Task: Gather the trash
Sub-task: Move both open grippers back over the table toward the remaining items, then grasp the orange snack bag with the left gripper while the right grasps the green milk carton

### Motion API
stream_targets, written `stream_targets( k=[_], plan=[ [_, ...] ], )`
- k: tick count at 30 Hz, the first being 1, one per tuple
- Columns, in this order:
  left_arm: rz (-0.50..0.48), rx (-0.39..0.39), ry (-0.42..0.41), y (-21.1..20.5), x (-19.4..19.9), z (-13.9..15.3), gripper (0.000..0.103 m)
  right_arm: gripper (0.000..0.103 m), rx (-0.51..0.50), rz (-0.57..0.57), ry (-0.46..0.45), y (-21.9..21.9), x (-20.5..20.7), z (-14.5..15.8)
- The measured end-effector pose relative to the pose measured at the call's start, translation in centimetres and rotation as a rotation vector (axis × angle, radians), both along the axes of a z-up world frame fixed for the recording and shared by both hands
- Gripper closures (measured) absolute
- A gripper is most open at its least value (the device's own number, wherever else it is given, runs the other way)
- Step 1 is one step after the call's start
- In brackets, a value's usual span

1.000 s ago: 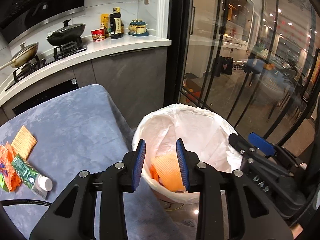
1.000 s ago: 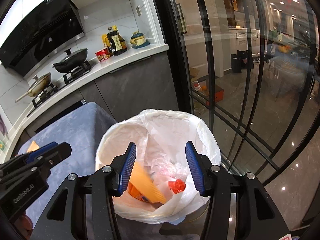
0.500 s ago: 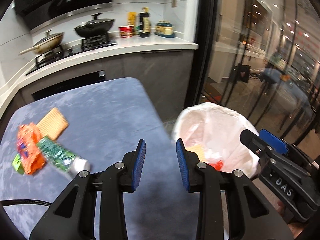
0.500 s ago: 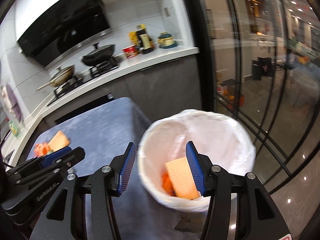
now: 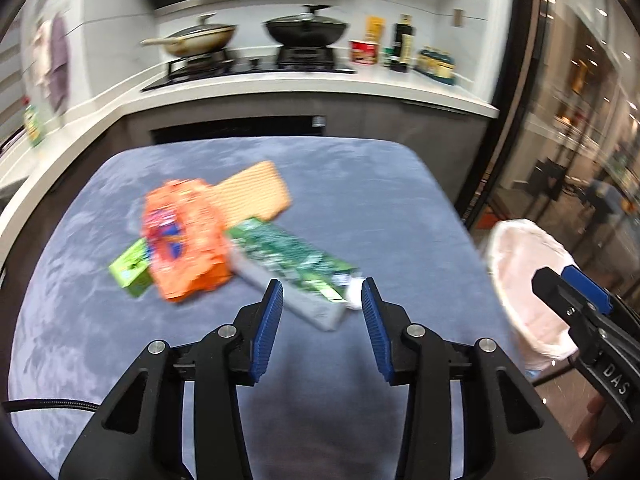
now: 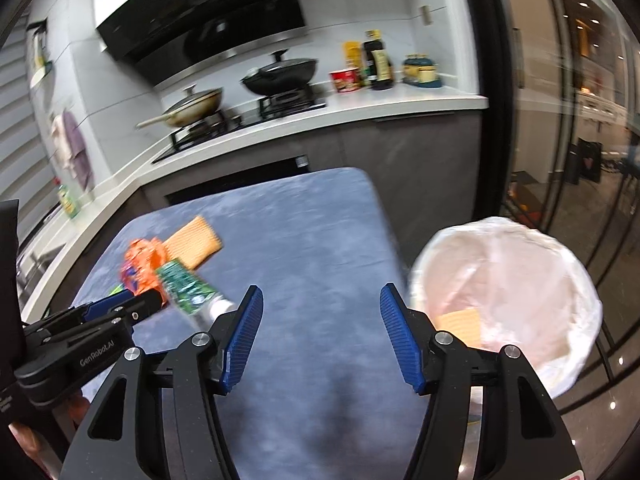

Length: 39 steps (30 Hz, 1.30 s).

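Note:
Trash lies on a blue-grey table: an orange snack bag, a green tube with a white cap, a small green box and a tan cracker-like pad. My left gripper is open and empty, just short of the tube. My right gripper is open and empty over the table's right part. The white-lined bin stands right of the table and holds a tan pad. The bin also shows in the left wrist view.
A kitchen counter runs behind the table with a wok, a pan, bottles and a red cup. A dark glass sliding door stands at the right, behind the bin.
Both grippers have swung left, away from above the bin and back over the table. The trash pile now lies just ahead of my left gripper. Both stay open and empty.

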<state>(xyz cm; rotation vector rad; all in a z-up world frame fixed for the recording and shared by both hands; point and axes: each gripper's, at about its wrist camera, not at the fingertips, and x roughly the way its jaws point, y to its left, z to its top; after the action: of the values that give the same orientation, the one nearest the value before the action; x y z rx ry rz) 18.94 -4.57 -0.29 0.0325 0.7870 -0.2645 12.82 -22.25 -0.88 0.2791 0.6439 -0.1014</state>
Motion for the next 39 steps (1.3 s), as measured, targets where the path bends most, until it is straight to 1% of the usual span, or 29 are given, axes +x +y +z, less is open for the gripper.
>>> stream_targets(
  k=[2,5,8,9,13,17,22,29,32,39],
  plan=[
    [0.03,-0.004,0.007,1.7,0.3,-0.2,0.06,0.042,-0.002,0.03,0.008,1.5,0.7,-0.2],
    [0.076,-0.011,0.02,4.3,0.9,-0.5,0.059,0.037,-0.006,0.069,0.017,3.5,1.8,-0.5],
    [0.111,-0.026,0.031,6.2,1.4,-0.9,0.051,0.036,-0.014,0.114,0.032,5.5,3.2,-1.0],
    [0.125,-0.029,0.032,6.8,1.7,-1.1,0.049,0.036,-0.016,0.122,0.036,5.9,3.5,-1.2],
    [0.159,-0.04,0.053,8.7,2.6,-1.8,0.048,0.032,-0.022,0.168,0.051,7.8,5.3,-2.1],
    [0.195,-0.055,0.071,10.1,3.7,-2.6,0.046,0.032,-0.041,0.202,0.072,9.3,7.2,-3.2],
    [0.228,-0.077,0.102,11.1,5.4,-3.8,0.046,0.032,-0.05,0.235,0.097,10.3,9.1,-4.6],
    [0.244,-0.11,0.146,11.1,7.4,-5.5,0.046,0.031,-0.058,0.268,0.124,11.0,11.3,-6.2],
    [0.25,-0.122,0.163,11.0,8.1,-6.3,0.046,0.029,-0.055,0.279,0.119,11.2,11.8,-6.6],
    [0.265,-0.163,0.187,10.9,9.2,-7.4,0.046,0.028,-0.062,0.313,0.122,11.8,12.5,-7.1]
  ],
)
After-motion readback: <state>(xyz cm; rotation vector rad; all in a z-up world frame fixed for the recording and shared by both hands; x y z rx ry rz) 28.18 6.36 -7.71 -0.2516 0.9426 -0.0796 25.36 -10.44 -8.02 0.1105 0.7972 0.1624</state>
